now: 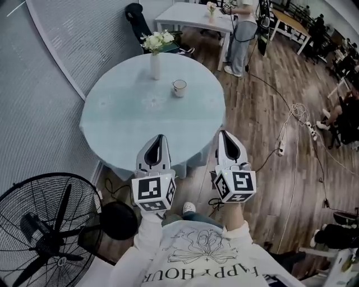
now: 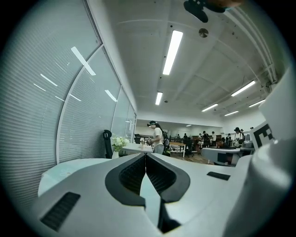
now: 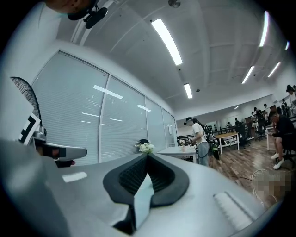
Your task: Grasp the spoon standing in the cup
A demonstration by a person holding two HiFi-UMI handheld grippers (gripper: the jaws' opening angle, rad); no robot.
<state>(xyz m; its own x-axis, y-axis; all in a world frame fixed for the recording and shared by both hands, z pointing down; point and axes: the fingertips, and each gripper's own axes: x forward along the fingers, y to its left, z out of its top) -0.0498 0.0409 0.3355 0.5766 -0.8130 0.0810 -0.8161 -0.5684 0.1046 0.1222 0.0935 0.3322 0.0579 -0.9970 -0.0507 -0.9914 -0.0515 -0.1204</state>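
A white cup (image 1: 179, 87) stands right of centre on the round pale-blue table (image 1: 129, 117); I cannot make out a spoon in it from here. My left gripper (image 1: 160, 137) hangs over the table's near edge, jaws shut and nothing in them. My right gripper (image 1: 223, 133) hangs just off the table's near right edge, also shut and holding nothing. The cup is well beyond both of them. In the left gripper view the jaws (image 2: 145, 155) meet at the tip, and in the right gripper view the jaws (image 3: 148, 155) do too. Neither gripper view shows the cup.
A white vase of flowers (image 1: 155, 56) stands at the table's far side. A black floor fan (image 1: 47, 230) is at the lower left. Behind are a white table (image 1: 188, 17) and a standing person (image 1: 241, 33). Cables and a power strip (image 1: 281, 147) lie on the wooden floor.
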